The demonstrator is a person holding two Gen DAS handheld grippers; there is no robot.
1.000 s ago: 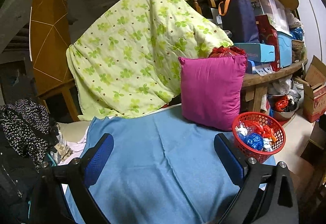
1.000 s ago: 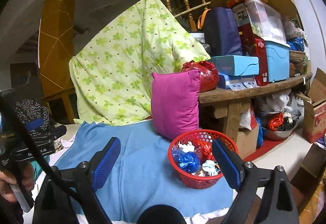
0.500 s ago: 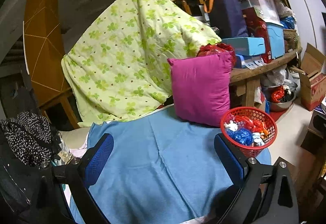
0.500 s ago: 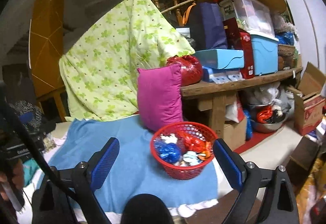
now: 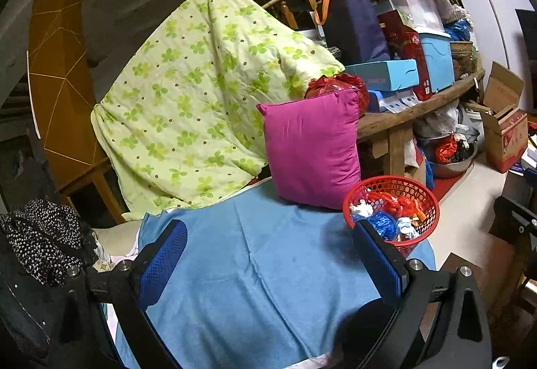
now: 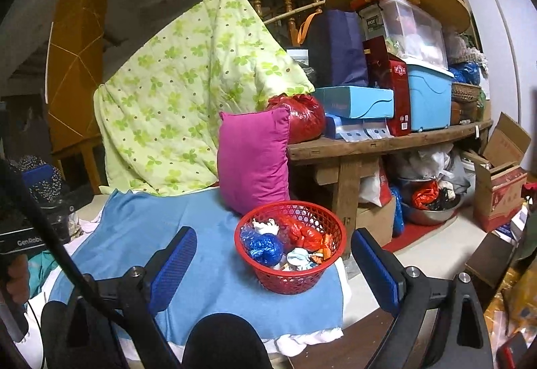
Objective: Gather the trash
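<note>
On the blue cloth (image 6: pixel 141 234) in front of me stood the red basket (image 6: pixel 295 278), filled with crumpled trash (image 6: pixel 292 241): blue, red and white wads. It sat near the cloth's right edge, just in front of the magenta pillow (image 6: pixel 255 160). My right gripper (image 6: pixel 273 255) was spread wide with nothing pinched, the basket showing between its blue pads. My left gripper (image 5: pixel 268 263) was spread wide too and empty over bare cloth, the basket beside its right finger (image 5: pixel 377 263).
</note>
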